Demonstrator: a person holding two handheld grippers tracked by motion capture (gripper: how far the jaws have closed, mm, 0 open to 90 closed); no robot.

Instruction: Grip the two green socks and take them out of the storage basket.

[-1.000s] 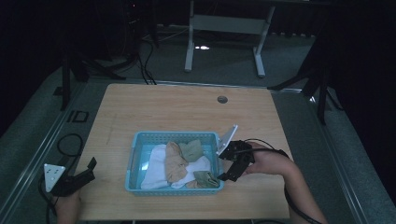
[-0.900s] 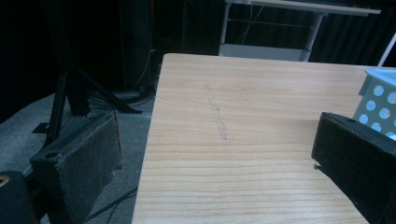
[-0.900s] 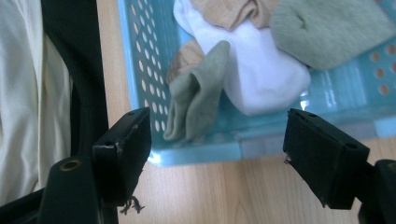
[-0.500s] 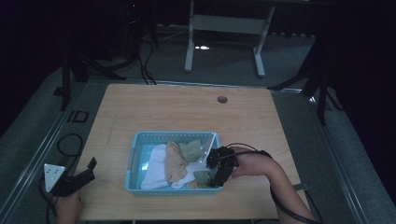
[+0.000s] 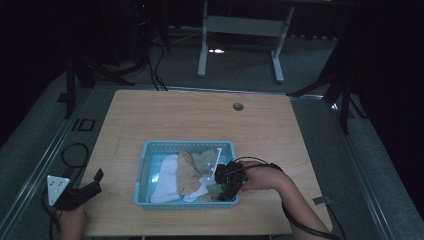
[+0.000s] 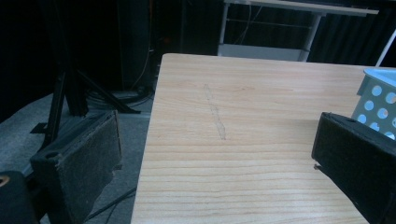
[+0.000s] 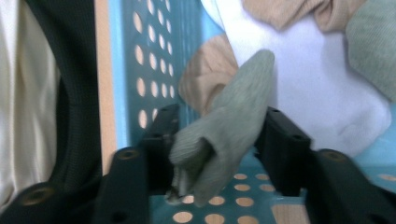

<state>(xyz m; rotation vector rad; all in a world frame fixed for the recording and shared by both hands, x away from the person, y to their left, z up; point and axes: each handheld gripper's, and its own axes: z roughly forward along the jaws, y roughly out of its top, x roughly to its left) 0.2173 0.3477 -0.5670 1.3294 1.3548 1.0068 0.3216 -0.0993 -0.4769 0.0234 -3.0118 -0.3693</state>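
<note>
A blue perforated basket (image 5: 142,175) sits at the front middle of the wooden table, holding several socks. My right gripper (image 5: 221,191) reaches down into its front right corner. In the right gripper view its jaws (image 7: 215,135) stand on either side of a grey-green sock (image 7: 229,126) and press on it, close to the basket's wall (image 7: 140,70). A white sock (image 7: 317,93) and a tan sock (image 7: 205,79) lie just behind it. My left gripper (image 5: 96,181) rests open at the table's front left edge, jaws (image 6: 215,140) wide apart over bare wood.
A white sock (image 5: 167,180), a tan one (image 5: 187,172) and another greenish one (image 5: 205,160) lie in the basket. The basket's corner (image 6: 378,100) shows at the right of the left gripper view. A cable hole (image 5: 238,106) marks the table's far side.
My right gripper moved left from the basket's right rim and down into its front right corner, onto the grey-green sock. The left gripper stayed put.
</note>
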